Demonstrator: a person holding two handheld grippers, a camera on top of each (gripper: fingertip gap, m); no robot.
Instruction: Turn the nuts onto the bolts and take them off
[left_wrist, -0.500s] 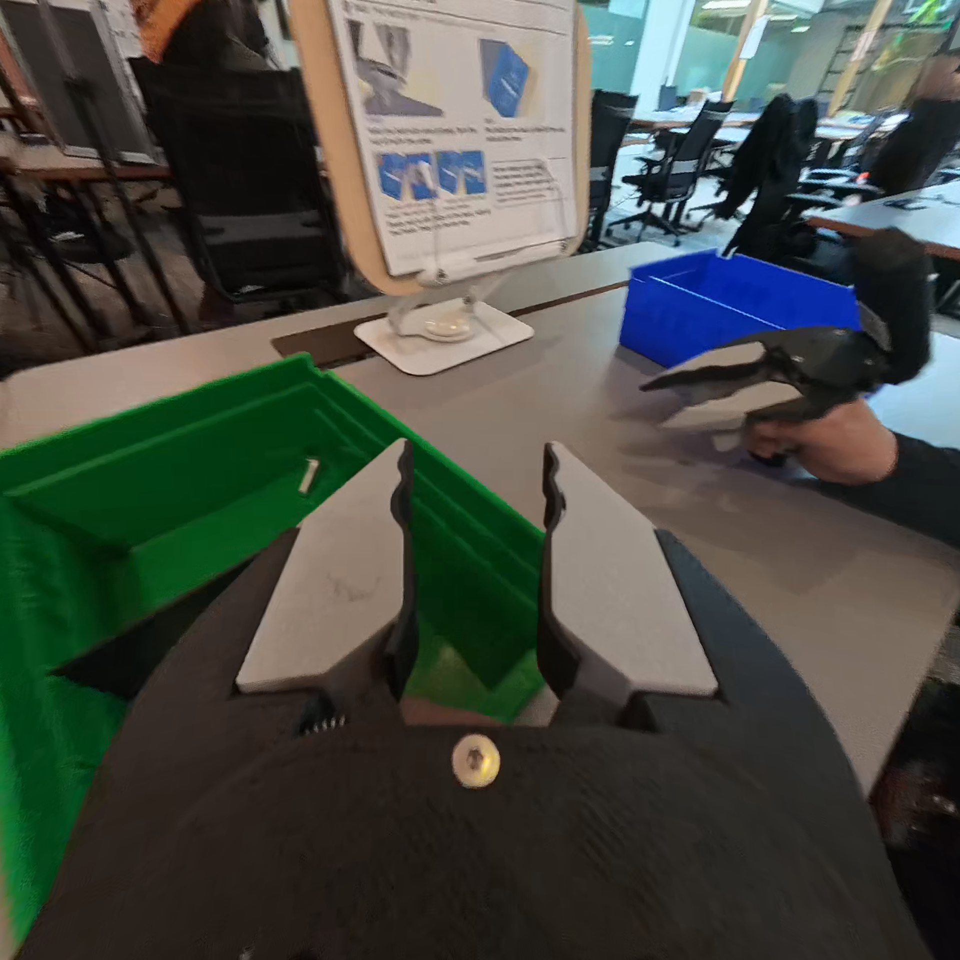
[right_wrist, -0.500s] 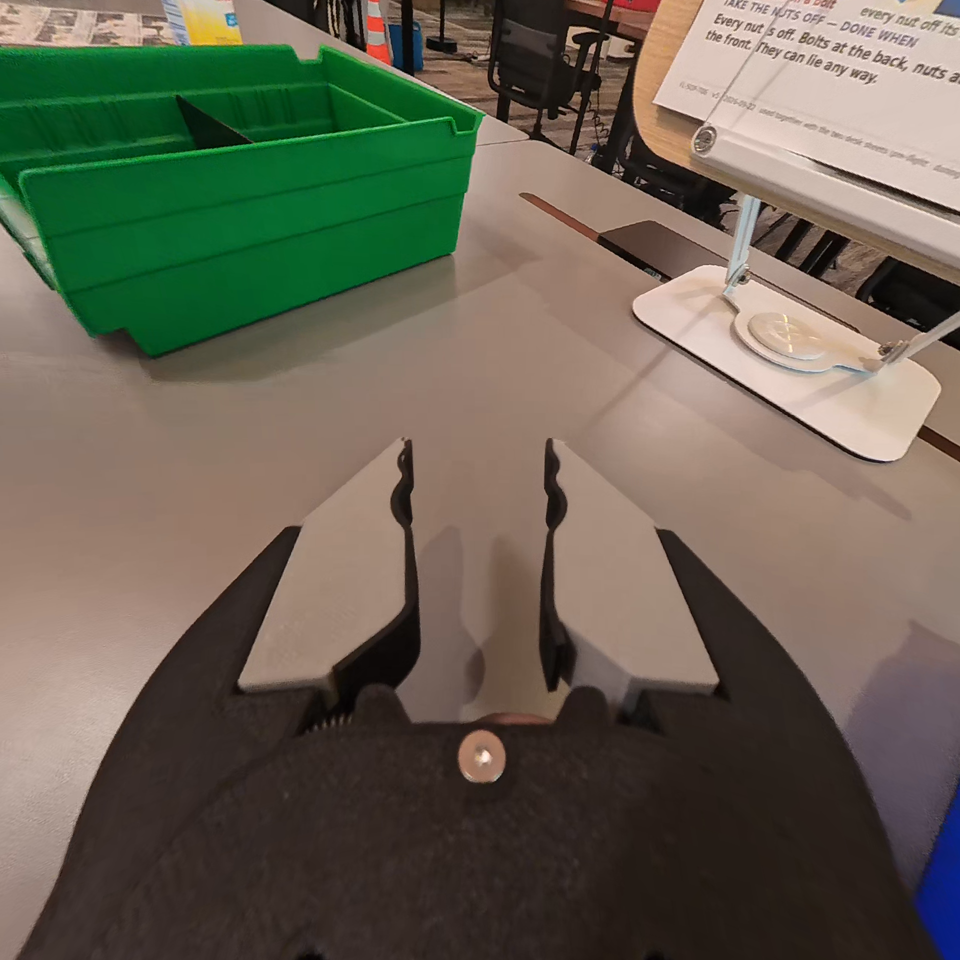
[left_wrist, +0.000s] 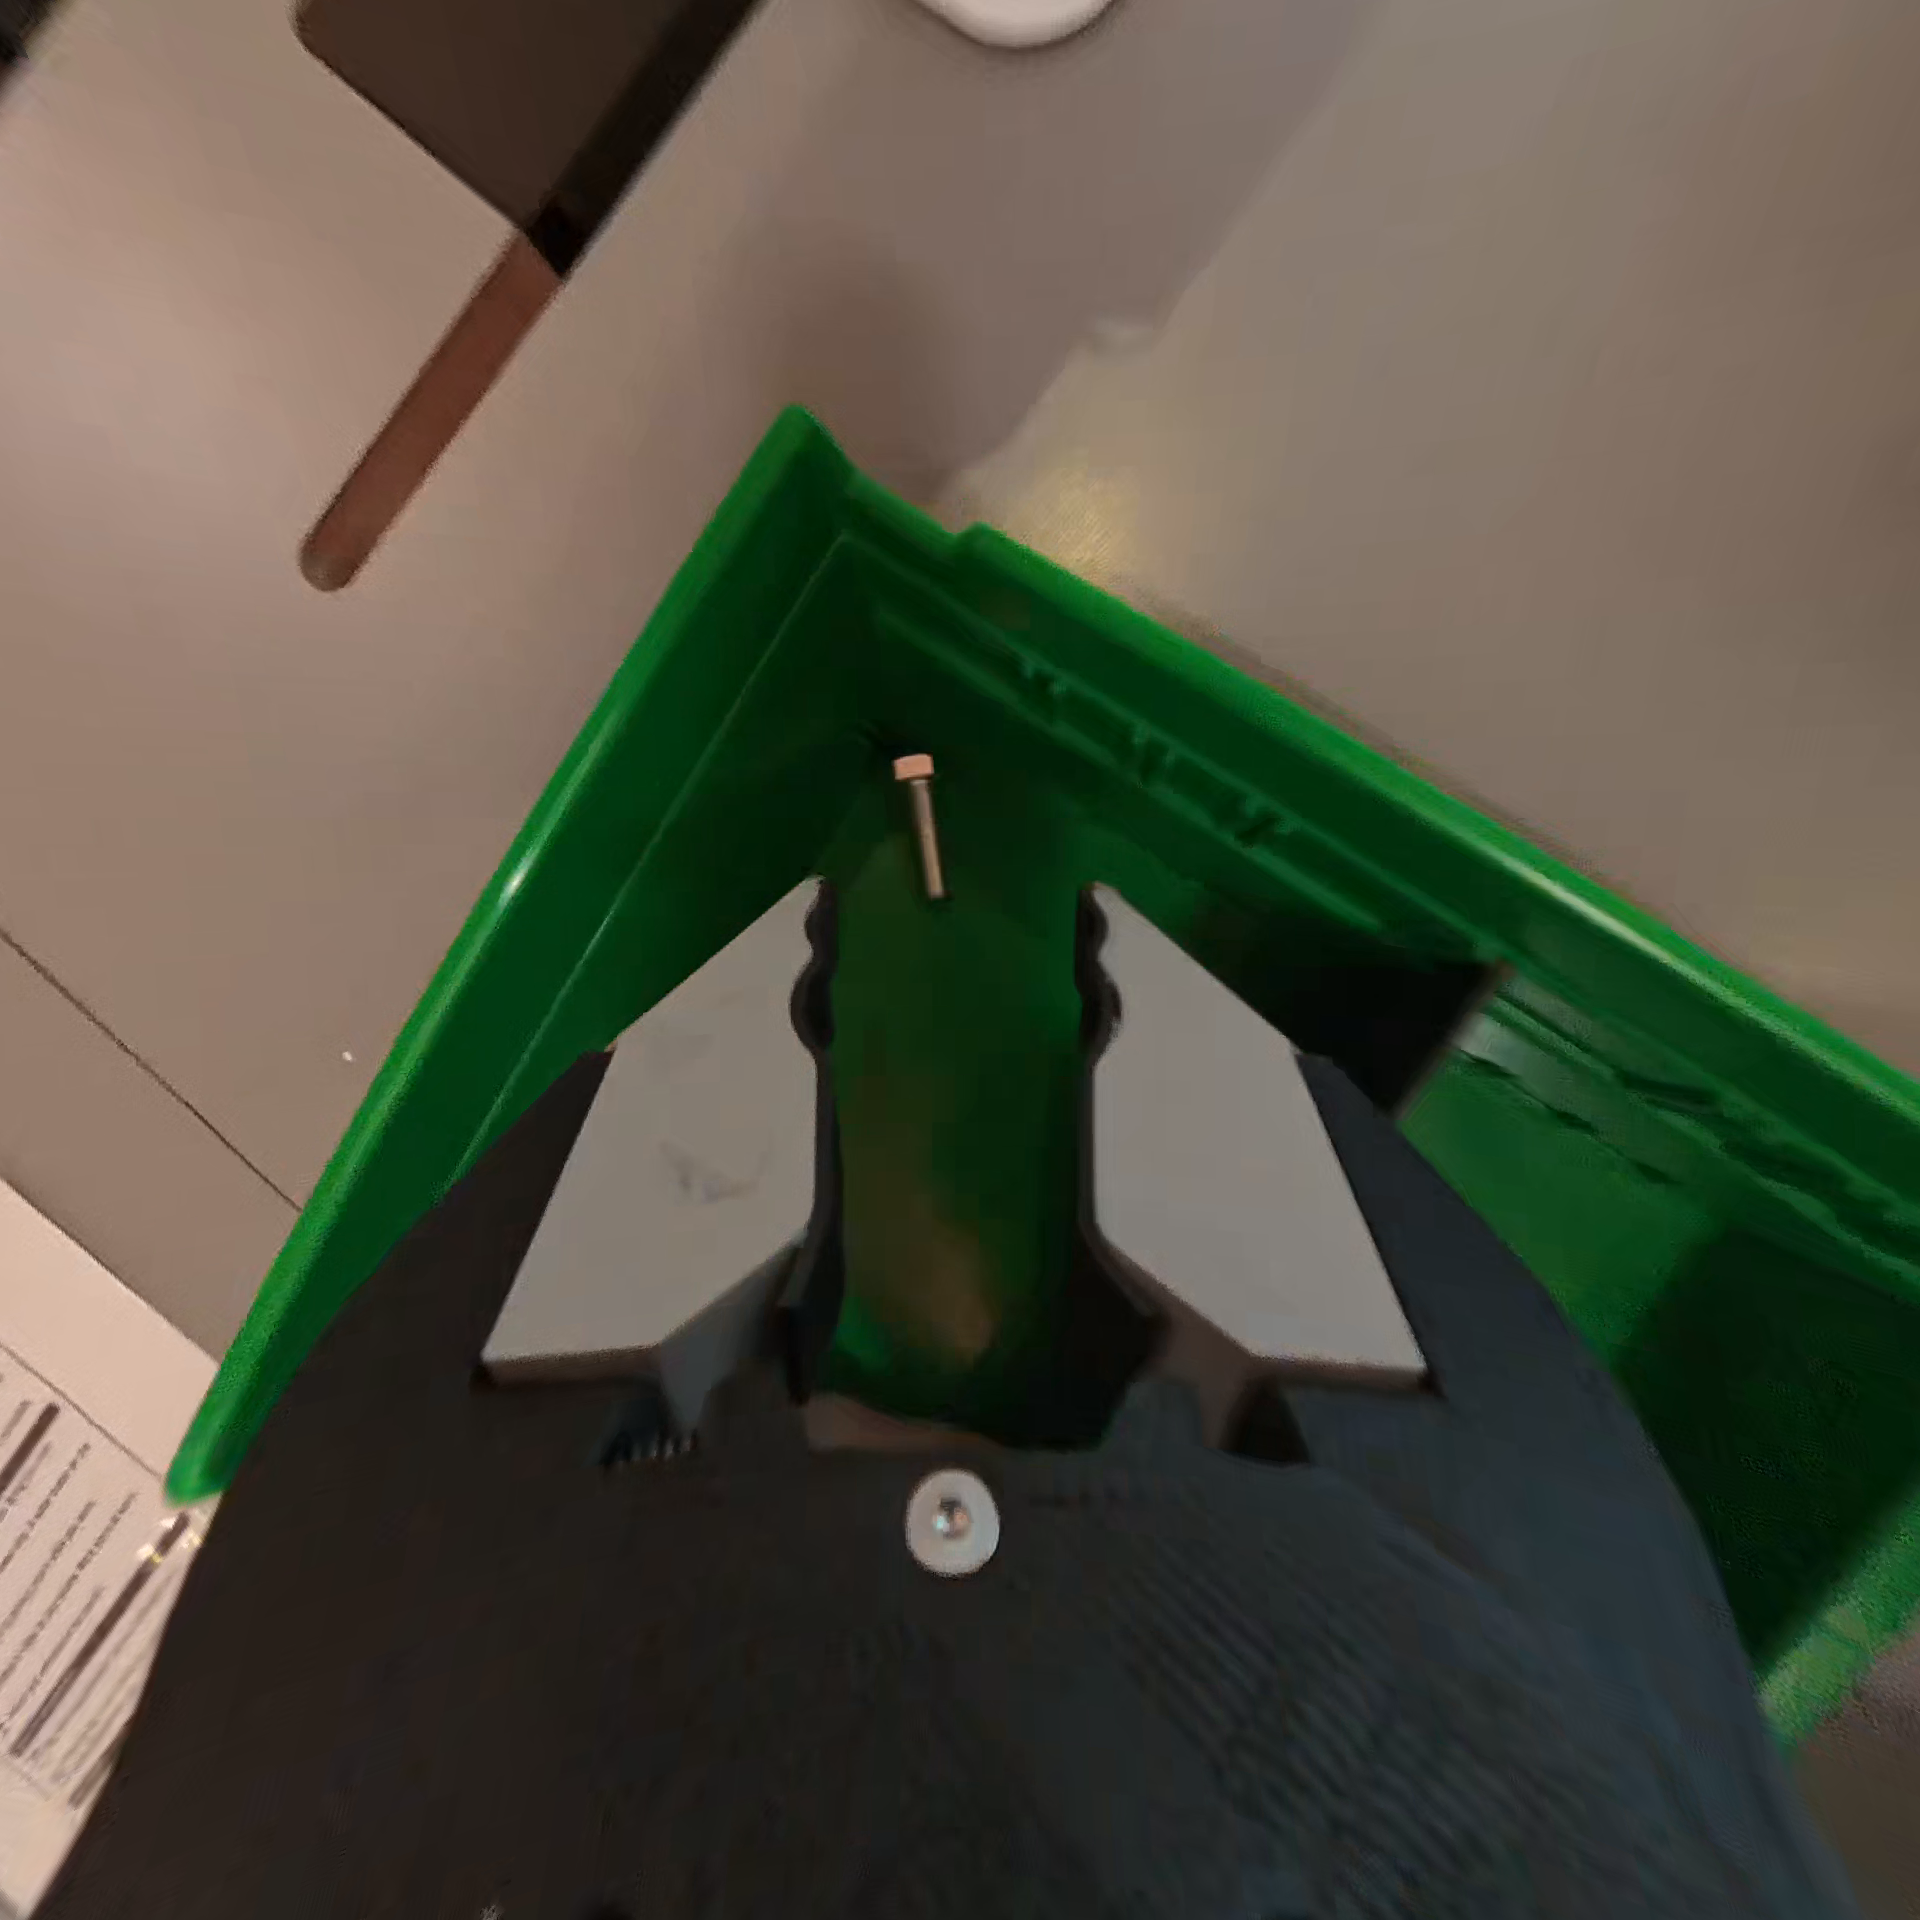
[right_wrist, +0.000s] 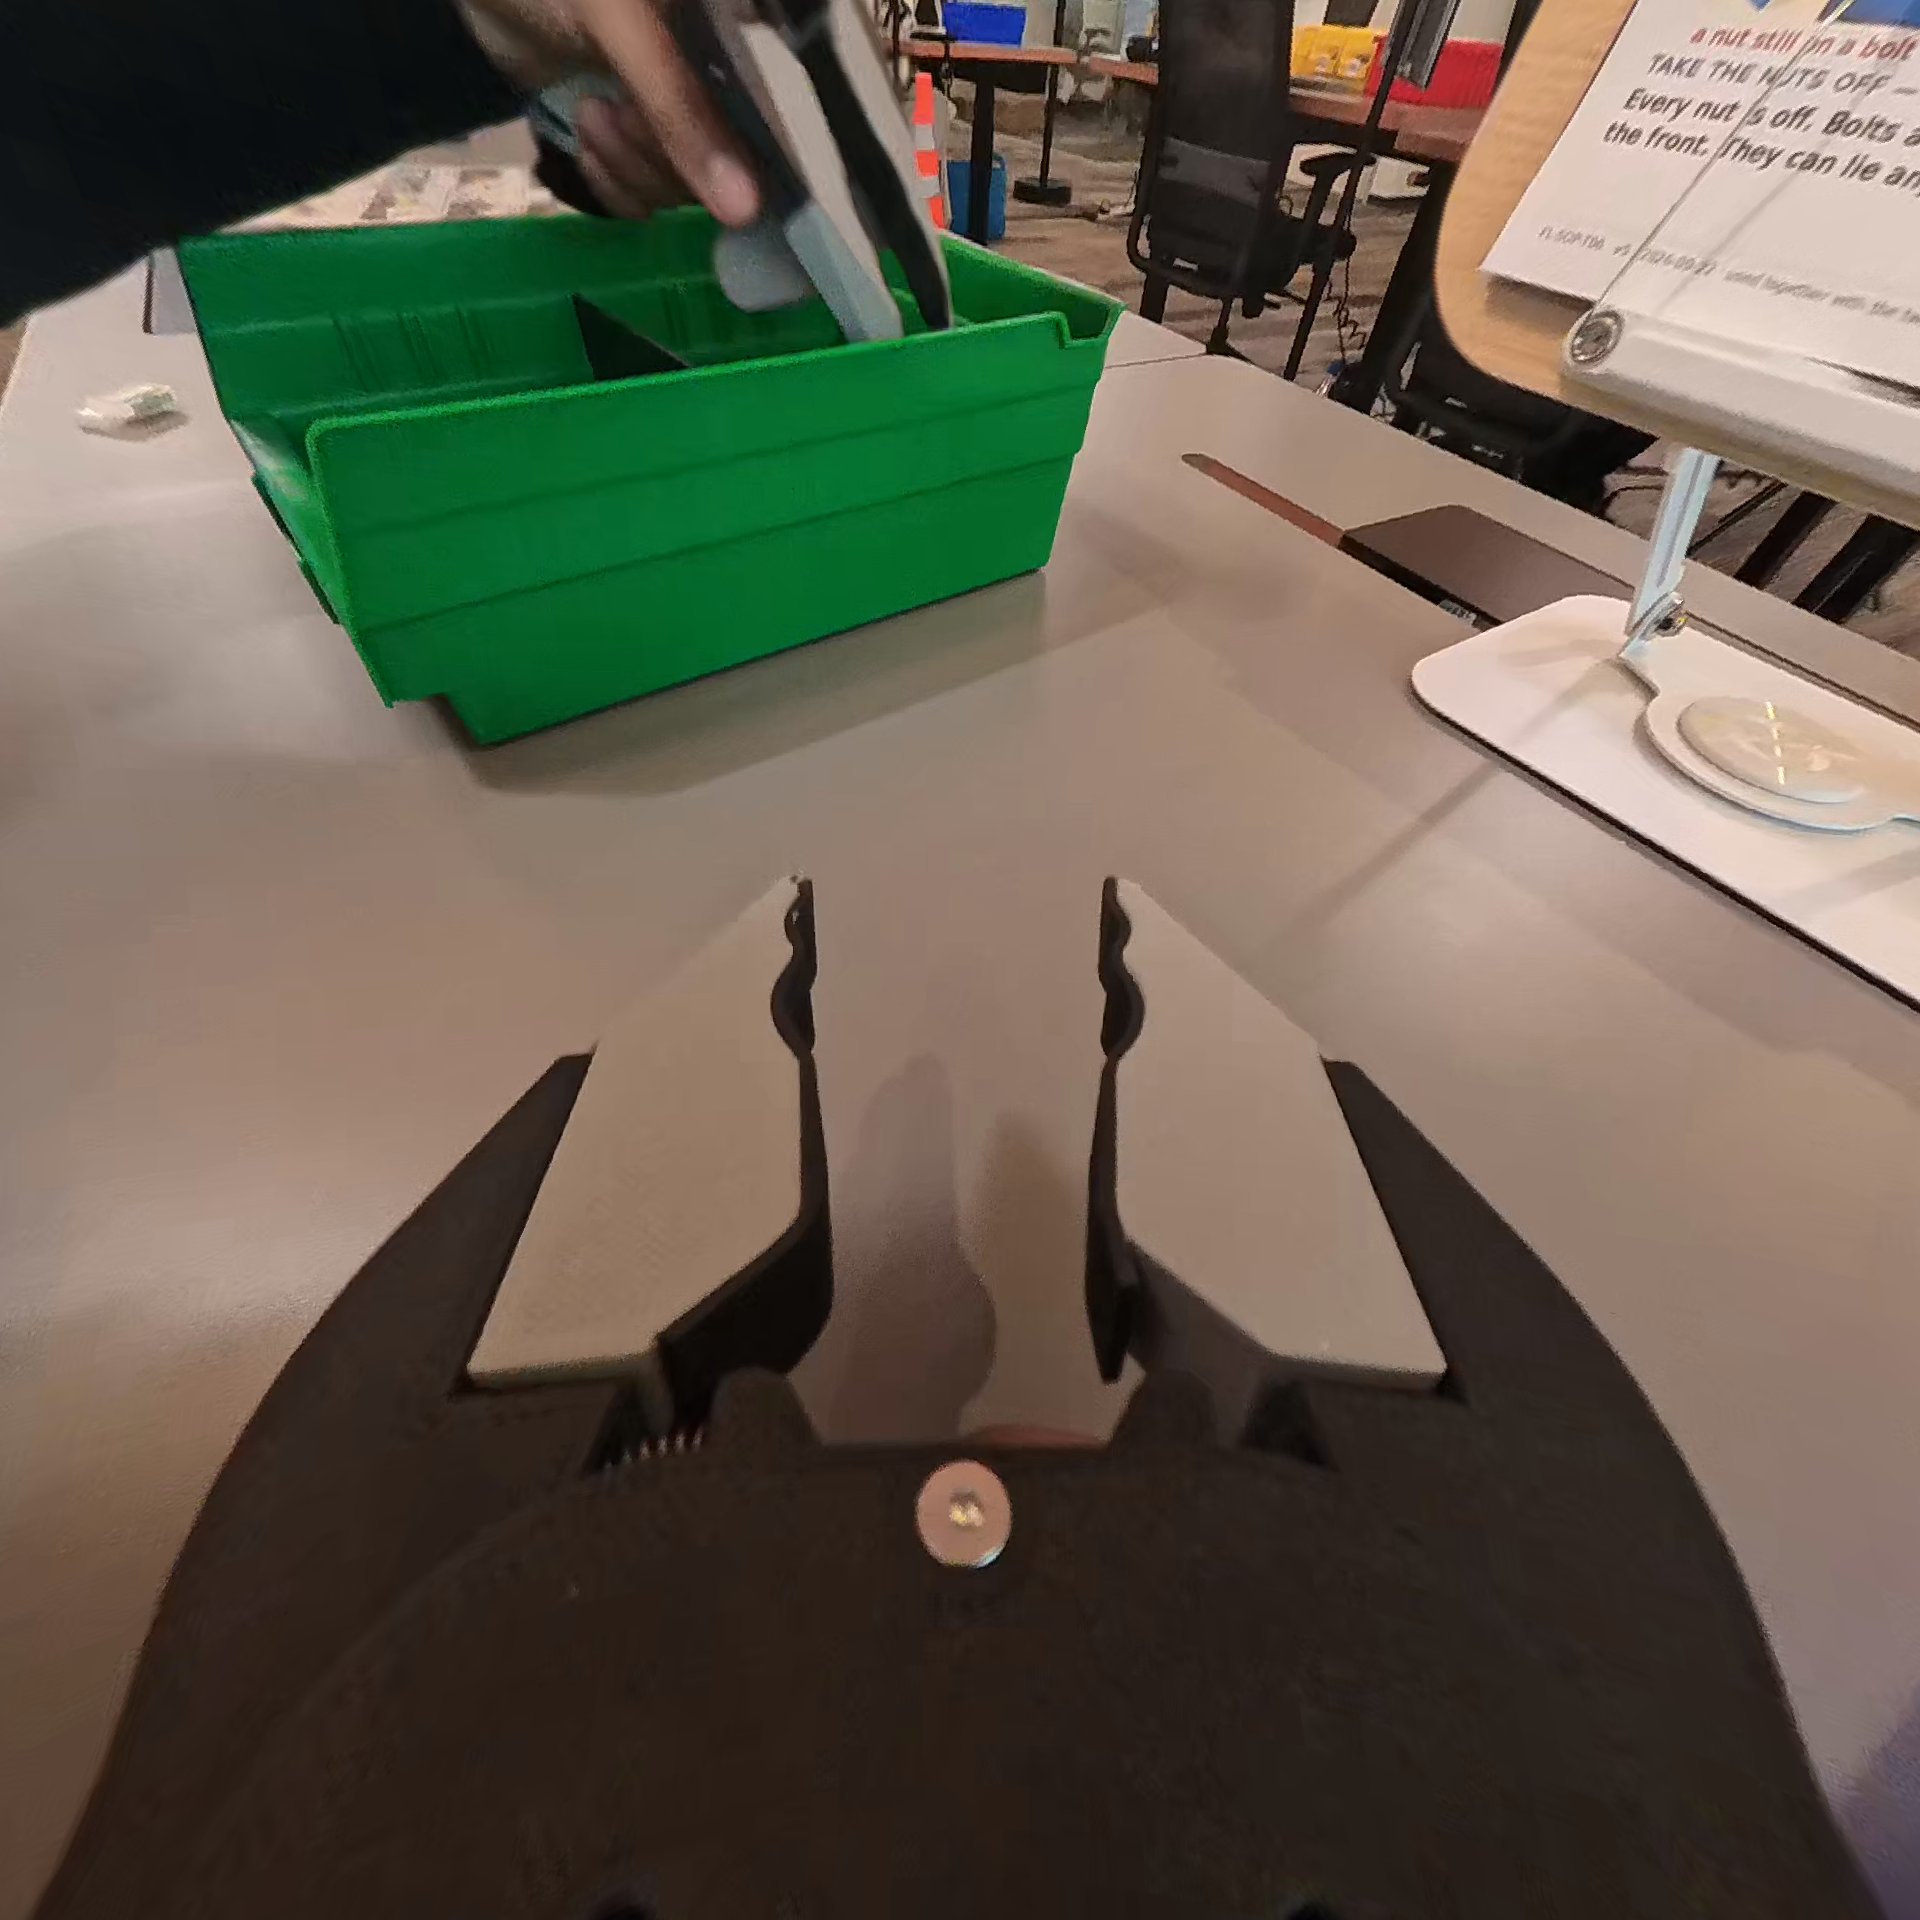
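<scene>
Bolt (left_wrist: 921, 826): one small metal bolt with a hex head lies on the floor of the green bin (left_wrist: 665, 727), tucked into its far corner, head pointing toward twelve o'clock. In the left wrist view the left claw (left_wrist: 951, 914) now points steeply down into that bin, where half a second ago it was held level above the near rim looking across the room. Its two grey, flat-faced fingers (left_wrist: 686, 1143) with scalloped black inner edges stand spread apart with nothing between them, and the bolt's tip sits just beyond the gap, slightly toward eleven o'clock. The bin is glossy moulded plastic with ribbed inner walls; the picture is smeared by motion. The grey matte tabletop (left_wrist: 1455, 364) fills the rest, with a dark slot at ten o'clock and a printed sheet at eight o'clock.

In the right wrist view the right claw (right_wrist: 956, 904) hovers low over the bare tabletop, released, fingers parted and empty, much as before though a little farther from the bin. The green bin sits at eleven o'clock, a black divider (right_wrist: 623, 343) splitting it into compartments. The left claw has come into this view, gripped by a hand (right_wrist: 634, 145) and dipping into the bin's right-hand compartment. A white stand (right_wrist: 1621, 727) with a tilted instruction board stands at two o'clock.
</scene>
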